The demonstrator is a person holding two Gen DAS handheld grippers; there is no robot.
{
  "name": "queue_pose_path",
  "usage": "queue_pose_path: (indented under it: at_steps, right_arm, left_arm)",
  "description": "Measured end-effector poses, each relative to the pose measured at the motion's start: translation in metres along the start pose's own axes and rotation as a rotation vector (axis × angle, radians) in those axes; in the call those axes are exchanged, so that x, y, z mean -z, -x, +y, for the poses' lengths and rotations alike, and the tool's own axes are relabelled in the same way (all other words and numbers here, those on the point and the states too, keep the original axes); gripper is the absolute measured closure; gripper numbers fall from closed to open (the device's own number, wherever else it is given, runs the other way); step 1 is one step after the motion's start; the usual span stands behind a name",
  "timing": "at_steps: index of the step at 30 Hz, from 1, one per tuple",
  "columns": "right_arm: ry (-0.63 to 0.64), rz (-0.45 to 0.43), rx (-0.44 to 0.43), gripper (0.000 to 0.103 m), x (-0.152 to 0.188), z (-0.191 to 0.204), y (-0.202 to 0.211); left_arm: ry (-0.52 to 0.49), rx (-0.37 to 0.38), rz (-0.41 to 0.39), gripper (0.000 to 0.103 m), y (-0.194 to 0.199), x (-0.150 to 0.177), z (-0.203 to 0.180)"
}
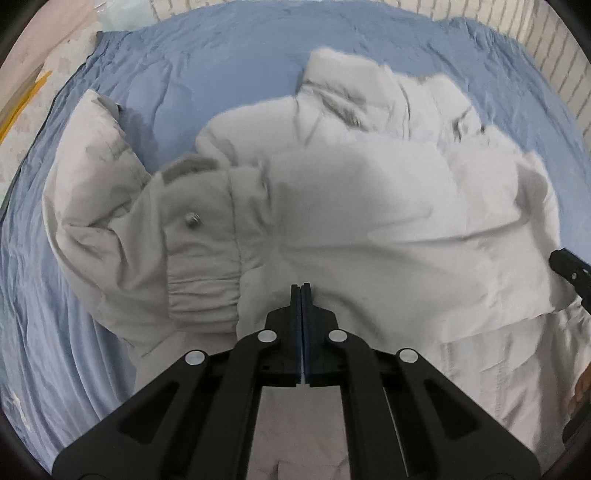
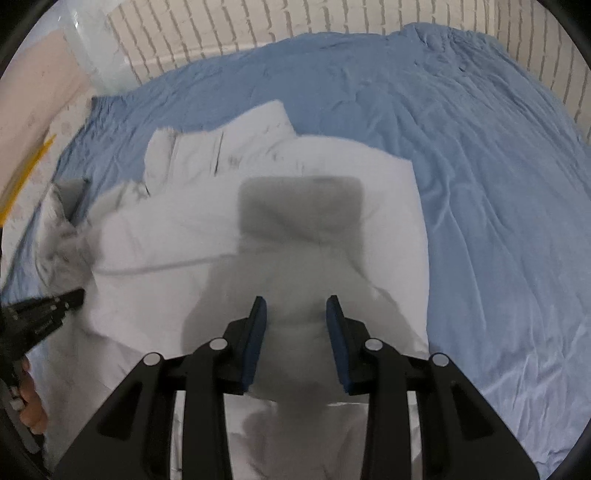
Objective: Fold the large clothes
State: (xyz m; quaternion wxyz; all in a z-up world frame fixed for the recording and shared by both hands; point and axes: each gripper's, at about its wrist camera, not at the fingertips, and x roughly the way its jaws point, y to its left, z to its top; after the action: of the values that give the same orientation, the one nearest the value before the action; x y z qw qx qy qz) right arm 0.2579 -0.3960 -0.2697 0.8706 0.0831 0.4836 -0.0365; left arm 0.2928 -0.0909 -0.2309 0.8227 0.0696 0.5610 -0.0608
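- The jacket (image 1: 369,206) is pale grey-white, padded and puffy, lying crumpled on a bed covered by a blue sheet (image 1: 236,55).
- Its cloth looks matte and soft, with broad wrinkles and stitched seams; parts of both views are blurred.
- In the left wrist view a sleeve (image 1: 92,192) curves out to the left, ending near a gathered elastic cuff (image 1: 203,295).
- A small metal snap (image 1: 192,220) sits on a flap just above that cuff.
- The far part of the jacket is bunched into folds with thin dark lines in them.
- The sheet is smooth, thin fabric with long fine creases, spreading wide to the right of the jacket in the right wrist view.
- The left tool (image 1: 305,291) has its blue pads pressed together over the jacket's near edge; whether any cloth is pinched between them cannot be told.
- The right tool (image 2: 296,306) stands narrowly apart, black with blue pads, above a flat stretch of jacket; its pads press on nothing, and its shadow falls on the cloth.
- A white brick wall (image 2: 258,26) runs behind the bed.
- At far left, pale floor (image 1: 33,85) and a yellow strip (image 1: 22,107) show beside the bed.
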Motion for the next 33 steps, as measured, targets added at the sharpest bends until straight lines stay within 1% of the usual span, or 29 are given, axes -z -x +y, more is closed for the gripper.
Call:
queue_pose_path:
  at_steps: [3,5,8,9,11,12,14,17,19,20,22,23,24,25,26,29,30,33]
  right_arm:
    - [0.013,0.046,0.024,0.07,0.009,-0.008,-0.021]
    - [0.016,0.051,0.031,0.069,0.009,-0.012,-0.031]
    - [0.034,0.06,0.056,0.069,0.007,-0.008,-0.038]
    - [0.047,0.061,0.067,0.069,0.007,-0.006,-0.04]
    - [0.066,0.057,0.078,0.069,0.007,-0.004,-0.042]
    - [0.065,0.056,0.075,0.069,0.008,-0.005,-0.041]
    - [0.048,0.058,0.055,0.069,0.009,-0.009,-0.035]
    - [0.035,0.038,0.054,0.064,0.01,-0.008,-0.018]
    - [0.044,0.013,0.066,0.056,0.011,-0.003,-0.001]
    - [0.049,-0.001,0.061,0.053,0.012,0.001,0.007]
    - [0.06,-0.036,0.054,0.038,0.012,0.009,0.024]
    - [0.065,-0.05,0.049,0.034,0.012,0.013,0.03]
    - [0.074,-0.062,0.045,0.028,0.012,0.017,0.037]
    - [0.087,-0.069,0.043,0.023,0.012,0.022,0.043]
    - [0.093,-0.071,0.043,0.023,0.011,0.025,0.045]
    - [0.094,-0.064,0.04,0.022,0.013,0.027,0.049]
    - [0.083,-0.06,0.044,0.022,0.013,0.026,0.049]
    - [0.055,-0.063,0.066,0.021,0.011,0.019,0.048]
  left_arm:
    - [-0.001,0.03,0.033,0.1,-0.017,0.005,0.003]
    - [0.004,0.04,0.039,0.1,-0.019,0.01,0.006]
    - [-0.038,-0.003,0.032,0.1,-0.029,0.023,0.005]
    - [-0.064,-0.03,0.023,0.1,-0.031,0.026,0.001]
    - [-0.084,-0.057,0.011,0.1,-0.035,0.026,-0.008]
    - [-0.086,-0.066,0.005,0.1,-0.034,0.028,-0.009]
    - [-0.08,-0.06,-0.002,0.1,-0.027,0.033,-0.006]
    - [-0.064,-0.039,-0.031,0.1,-0.006,0.044,0.002]
    - [-0.055,-0.018,-0.052,0.097,0.007,0.052,0.009]
    - [-0.05,-0.007,-0.062,0.091,0.014,0.057,0.015]
    - [-0.05,0.0,-0.084,0.079,0.029,0.069,0.03]
    - [-0.048,-0.022,-0.099,0.061,0.035,0.077,0.038]
    - [-0.044,-0.048,-0.123,0.045,0.043,0.085,0.051]
    - [-0.033,-0.068,-0.14,0.04,0.05,0.093,0.067]
    - [-0.016,-0.083,-0.147,0.038,0.055,0.1,0.085]
    - [0.047,-0.102,-0.135,0.038,0.054,0.096,0.121]
    - [0.078,-0.113,-0.127,0.038,0.056,0.097,0.147]
    - [0.143,-0.145,-0.106,0.036,0.059,0.109,0.201]
